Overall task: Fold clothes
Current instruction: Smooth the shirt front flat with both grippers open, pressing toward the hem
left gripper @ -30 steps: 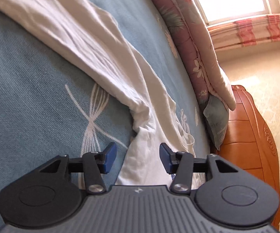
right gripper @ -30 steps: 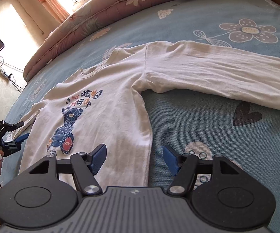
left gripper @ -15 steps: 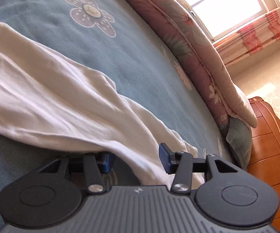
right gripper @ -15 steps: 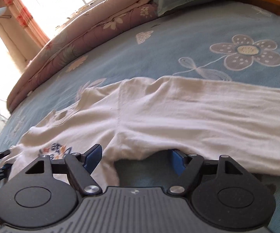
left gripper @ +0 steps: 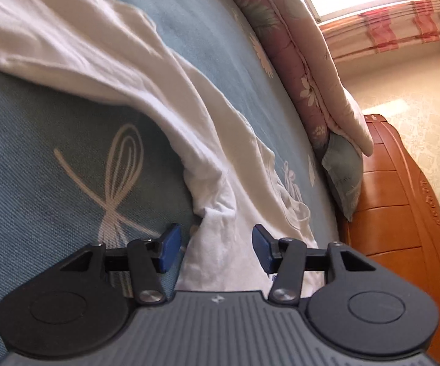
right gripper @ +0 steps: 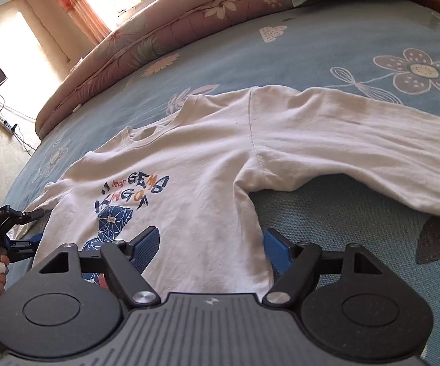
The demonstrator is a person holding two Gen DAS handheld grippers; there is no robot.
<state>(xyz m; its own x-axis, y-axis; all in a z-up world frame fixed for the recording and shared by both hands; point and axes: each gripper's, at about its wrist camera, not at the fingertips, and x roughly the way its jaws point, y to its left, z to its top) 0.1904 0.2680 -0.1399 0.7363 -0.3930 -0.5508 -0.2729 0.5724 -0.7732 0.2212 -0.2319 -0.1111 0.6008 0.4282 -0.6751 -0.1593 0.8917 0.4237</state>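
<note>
- On the blue flowered bed [right gripper: 326,45], a white long-sleeved shirt [right gripper: 207,158] lies face up, print showing, with one sleeve [right gripper: 357,140] stretched out flat to the right; no fold is made yet.
- Half a second ago the right hand-held gripper [right gripper: 210,244] sat low at the armpit; it now stands further back, straddling the shirt's side edge below the armpit, with more of the body in view.
- Its jaws stand wide. Cloth lies between them, but the pads do not press on it.
- The left hand-held gripper [left gripper: 215,245] has shifted from the other sleeve to the bunched cloth [left gripper: 216,207] at that armpit. Its jaws are about half open and opening; nothing is gripped.
- Judgement: both hands are lining up symmetrical grips for a first fold. Neither holds anything, so folding is still at the start.
</note>
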